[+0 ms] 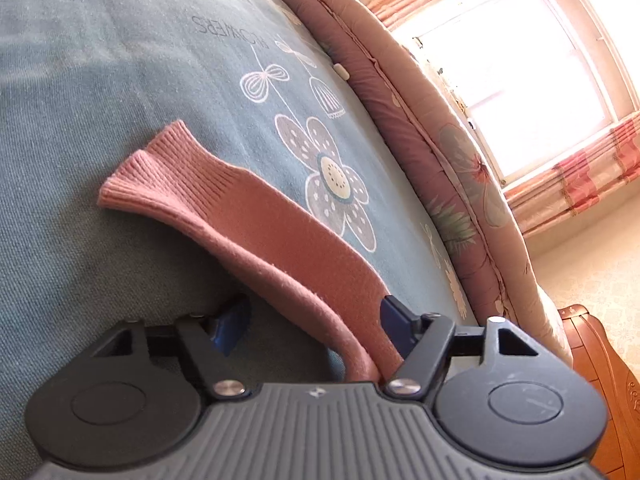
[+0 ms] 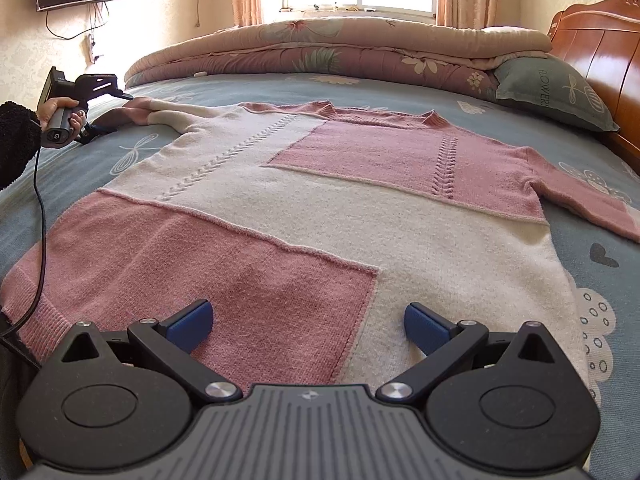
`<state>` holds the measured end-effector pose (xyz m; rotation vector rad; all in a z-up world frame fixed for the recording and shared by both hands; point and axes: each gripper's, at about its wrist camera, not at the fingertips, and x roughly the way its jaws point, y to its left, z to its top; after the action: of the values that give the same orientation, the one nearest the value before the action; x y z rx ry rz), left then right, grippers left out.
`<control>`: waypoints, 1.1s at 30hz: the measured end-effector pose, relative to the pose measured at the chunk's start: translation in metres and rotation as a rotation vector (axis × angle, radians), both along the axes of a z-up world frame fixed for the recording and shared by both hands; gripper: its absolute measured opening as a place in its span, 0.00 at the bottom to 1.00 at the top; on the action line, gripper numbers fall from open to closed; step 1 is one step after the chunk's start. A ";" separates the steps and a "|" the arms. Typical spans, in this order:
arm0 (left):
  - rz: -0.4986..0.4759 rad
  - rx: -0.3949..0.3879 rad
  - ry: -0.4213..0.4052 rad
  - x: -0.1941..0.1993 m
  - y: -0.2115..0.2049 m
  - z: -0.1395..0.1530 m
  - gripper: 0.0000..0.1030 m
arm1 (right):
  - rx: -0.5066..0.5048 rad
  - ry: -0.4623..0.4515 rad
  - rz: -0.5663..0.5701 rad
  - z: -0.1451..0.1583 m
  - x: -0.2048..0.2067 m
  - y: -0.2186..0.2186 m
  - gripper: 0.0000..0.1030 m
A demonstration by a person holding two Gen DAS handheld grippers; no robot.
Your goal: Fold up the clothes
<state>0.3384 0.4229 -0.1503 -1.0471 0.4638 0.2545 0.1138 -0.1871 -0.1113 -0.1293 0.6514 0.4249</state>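
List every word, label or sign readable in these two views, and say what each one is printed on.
"FLOWERS", seen turned around in the left wrist view: printed on the blue bedsheet.
"FLOWER", the rest cut off at the fold: printed on the blue pillow by the headboard.
Round button mark on the butt of the left gripper's handle: too small to read.
Sweater: no text visible.

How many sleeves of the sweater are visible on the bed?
2. The left sleeve lies at the far left, at the left gripper; the right sleeve stretches out to the right edge.
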 end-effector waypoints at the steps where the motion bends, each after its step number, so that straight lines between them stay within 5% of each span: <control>1: 0.020 -0.008 -0.003 -0.002 0.003 -0.004 0.45 | 0.000 -0.001 0.000 0.000 0.000 0.000 1.00; 3: 0.035 -0.031 -0.008 -0.004 0.010 -0.010 0.29 | 0.003 -0.004 -0.001 0.000 0.001 -0.001 1.00; 7: 0.034 -0.071 -0.006 0.007 0.023 -0.012 0.28 | -0.012 -0.016 0.001 -0.002 0.000 0.002 1.00; 11: 0.042 0.022 0.058 0.012 0.014 0.002 0.16 | -0.014 -0.015 -0.002 -0.002 0.002 0.003 1.00; 15: 0.075 0.062 0.034 -0.006 0.012 0.017 0.07 | -0.020 -0.012 -0.002 -0.001 0.002 0.003 1.00; 23: 0.059 0.161 0.005 -0.046 0.019 0.063 0.06 | -0.010 0.000 -0.009 0.000 0.000 0.002 1.00; 30: 0.117 0.271 0.135 -0.065 0.028 0.068 0.09 | -0.004 0.007 -0.013 0.002 -0.001 0.001 1.00; 33: 0.098 0.391 0.210 -0.061 0.014 0.075 0.11 | 0.011 0.010 -0.018 0.003 -0.001 -0.001 1.00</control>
<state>0.2775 0.4368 -0.0754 -0.6634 0.5270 0.5237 0.1133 -0.1878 -0.1085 -0.1110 0.6593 0.4115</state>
